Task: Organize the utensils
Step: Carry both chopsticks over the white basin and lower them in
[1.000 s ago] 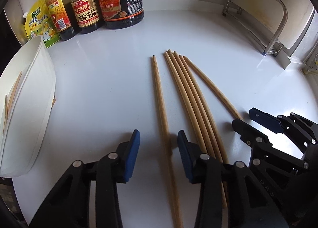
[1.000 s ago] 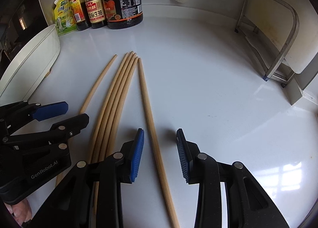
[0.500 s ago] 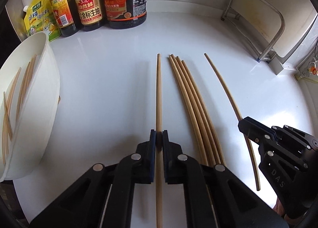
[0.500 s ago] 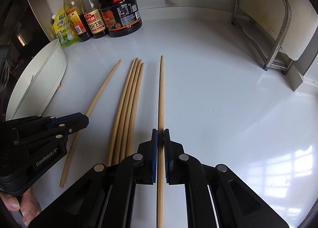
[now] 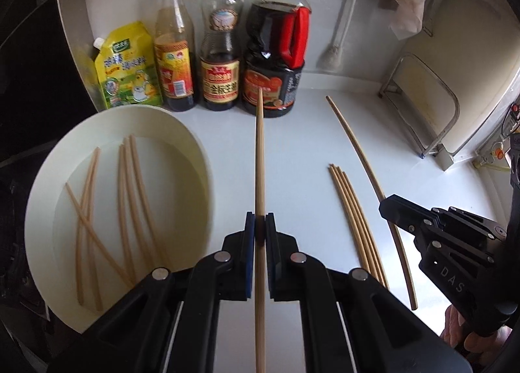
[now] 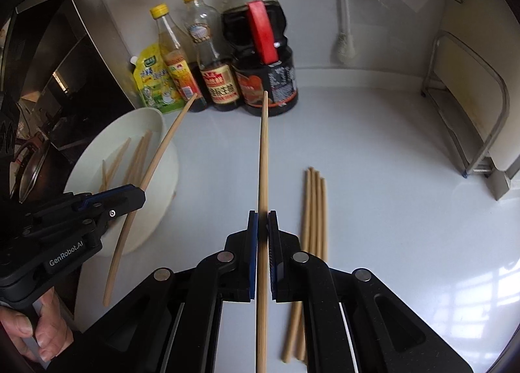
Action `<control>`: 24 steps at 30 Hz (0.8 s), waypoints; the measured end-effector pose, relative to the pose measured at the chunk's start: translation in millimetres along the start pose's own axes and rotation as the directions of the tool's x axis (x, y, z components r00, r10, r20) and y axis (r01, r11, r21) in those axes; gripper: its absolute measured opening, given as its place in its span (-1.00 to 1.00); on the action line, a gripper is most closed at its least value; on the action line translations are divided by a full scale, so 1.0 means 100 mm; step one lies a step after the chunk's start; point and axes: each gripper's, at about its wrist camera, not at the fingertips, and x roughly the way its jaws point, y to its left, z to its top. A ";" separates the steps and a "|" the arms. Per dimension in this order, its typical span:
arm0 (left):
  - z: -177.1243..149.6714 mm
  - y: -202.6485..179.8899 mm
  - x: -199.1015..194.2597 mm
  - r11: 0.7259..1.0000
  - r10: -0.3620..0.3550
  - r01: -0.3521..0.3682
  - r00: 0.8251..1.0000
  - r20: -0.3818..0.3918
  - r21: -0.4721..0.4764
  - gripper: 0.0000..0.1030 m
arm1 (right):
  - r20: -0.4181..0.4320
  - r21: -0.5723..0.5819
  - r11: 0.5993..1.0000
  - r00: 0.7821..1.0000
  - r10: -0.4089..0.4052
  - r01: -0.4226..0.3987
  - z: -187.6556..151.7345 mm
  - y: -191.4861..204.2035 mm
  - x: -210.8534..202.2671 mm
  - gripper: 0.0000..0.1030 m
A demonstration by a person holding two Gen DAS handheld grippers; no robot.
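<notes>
1. Left wrist view: our left gripper (image 5: 259,230) is clenched on one chopstick (image 5: 259,158), lifted off the counter (image 5: 292,152) beside the white bowl (image 5: 195,142).
2. Our right gripper (image 6: 262,226) likewise clamps a second chopstick (image 6: 264,158).
3. We judge each light, stiff, smooth and apt to pivot; a hold nearer mid-length would steady it.
4. Four more chopsticks (image 6: 313,210) lie bundled on the right.
5. Bowl, at left, already contains several; sauce bottles (image 5: 221,48) stand at the far edge.
</notes>
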 end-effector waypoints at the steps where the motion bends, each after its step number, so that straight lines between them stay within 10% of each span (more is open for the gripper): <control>1: 0.03 0.11 -0.04 1.000 0.009 -0.009 1.000 0.010 -0.008 -0.86 | 0.007 -0.012 1.000 1.000 0.014 -0.014 0.07 0.11 0.03 -0.88; 24: 0.00 1.86 0.36 0.976 0.110 -0.125 0.990 -0.090 -0.179 -0.86 | -0.225 -0.127 0.980 0.967 0.123 -0.154 0.62 1.76 1.47 -0.88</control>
